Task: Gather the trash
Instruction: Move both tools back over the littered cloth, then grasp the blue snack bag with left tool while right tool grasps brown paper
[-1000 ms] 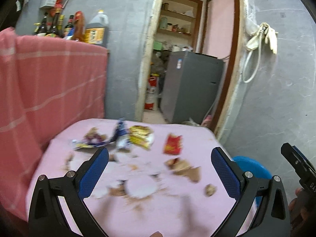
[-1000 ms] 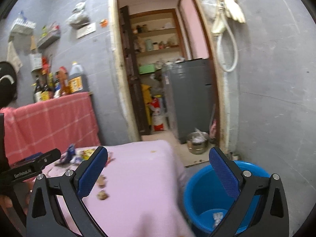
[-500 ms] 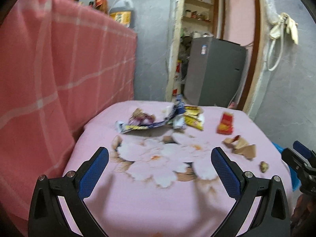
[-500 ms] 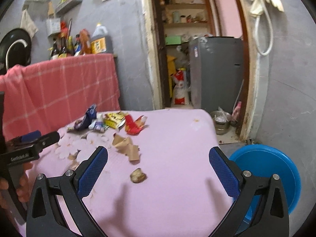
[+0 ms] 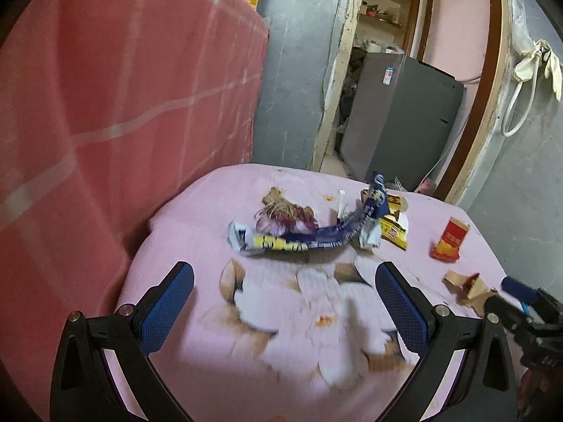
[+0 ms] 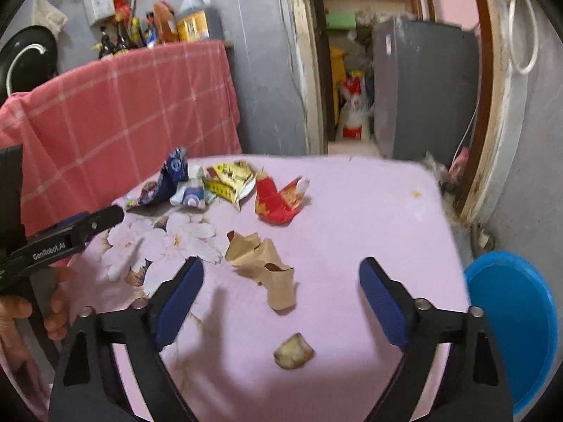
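While both claws hang over the pink cloth, neither grips anything. Right gripper: jaws apart, just been narrowing, crumpled brown paper on the cloth between and just ahead of the pads, untouched; small brown scrap lies nearer the camera. Left gripper: wide, empty, blue-and-yellow wrapper well ahead. Red packet beyond the brown paper. Blue bin beside the table, right.

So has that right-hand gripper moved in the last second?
Yes. The right gripper has swung left, away from the blue bucket, which slid to the picture's right edge, and now hovers over the crumpled brown paper. Its jaws have just been closing, nothing between them.
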Available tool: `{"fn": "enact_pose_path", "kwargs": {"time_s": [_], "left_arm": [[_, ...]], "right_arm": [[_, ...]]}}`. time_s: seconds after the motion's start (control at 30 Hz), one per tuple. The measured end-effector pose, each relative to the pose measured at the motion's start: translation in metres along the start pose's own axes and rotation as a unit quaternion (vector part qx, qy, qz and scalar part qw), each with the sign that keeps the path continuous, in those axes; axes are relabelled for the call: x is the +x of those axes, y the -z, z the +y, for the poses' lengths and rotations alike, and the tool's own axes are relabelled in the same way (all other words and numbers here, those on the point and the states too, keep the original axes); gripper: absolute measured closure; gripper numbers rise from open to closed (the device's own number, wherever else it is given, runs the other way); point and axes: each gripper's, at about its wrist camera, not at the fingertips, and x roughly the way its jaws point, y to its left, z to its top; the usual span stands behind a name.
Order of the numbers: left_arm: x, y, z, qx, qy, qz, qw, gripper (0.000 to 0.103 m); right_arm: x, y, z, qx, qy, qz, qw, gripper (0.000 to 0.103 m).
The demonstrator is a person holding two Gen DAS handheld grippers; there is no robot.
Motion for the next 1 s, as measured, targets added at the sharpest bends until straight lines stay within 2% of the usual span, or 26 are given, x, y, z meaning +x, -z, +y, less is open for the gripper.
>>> {"fn": "enact_pose_path", "kwargs": {"time_s": [0.13,0.3,0.37,0.5,0.63,0.67,0.73,0.8,0.87,0.9,0.93,1.0], "left_arm": [[0.013,-0.009,0.004,0.009,0.014,0.012,0.9998,0.002],[0.029,-0.016,0.009,0.018,0.028,0.035,0.9988,0.002],[0.033,-0.016,0.008,0.025,0.03,0.043,0.9983,0.002],[0.033,-0.017,0.007,0.038,0.026,0.036,0.9983,0.002],[0.044,-0.023,0.006,0.046,0.032,0.046,0.9974,0.004],[0.046,-0.023,0.006,0.047,0.038,0.05,0.997,0.007],[0.05,-0.024,0.005,0.05,0.047,0.057,0.996,0.018],[0.054,-0.026,0.003,0.055,0.048,0.059,0.9956,0.02],[0.052,-0.025,0.001,0.063,0.058,0.057,0.9947,0.025],[0.051,-0.025,-0.001,0.067,0.059,0.055,0.9945,0.033],[0.05,-0.024,-0.003,0.072,0.059,0.054,0.9942,0.045],[0.051,-0.022,-0.005,0.08,0.065,0.057,0.993,0.054]], "right_arm": [[0.012,-0.001,0.003,0.003,-0.007,0.025,1.0,0.028],[0.018,-0.002,0.006,0.002,-0.017,0.034,0.999,0.046],[0.019,-0.001,0.008,-0.002,-0.018,0.036,0.999,0.049],[0.019,-0.001,0.008,-0.002,-0.021,0.034,0.999,0.049],[0.019,-0.001,0.007,0.003,-0.024,0.031,0.999,0.049],[0.018,0.0,0.007,0.003,-0.024,0.031,0.999,0.049],[0.018,0.0,0.007,0.003,-0.025,0.031,0.999,0.049],[0.018,-0.001,0.006,0.003,-0.025,0.03,0.999,0.049],[0.018,-0.001,0.007,0.002,-0.024,0.031,0.999,0.049],[0.018,-0.001,0.006,0.002,-0.025,0.031,0.999,0.049],[0.018,-0.001,0.006,0.002,-0.025,0.031,0.999,0.049],[0.018,-0.001,0.007,0.001,-0.026,0.03,0.999,0.05]]}}
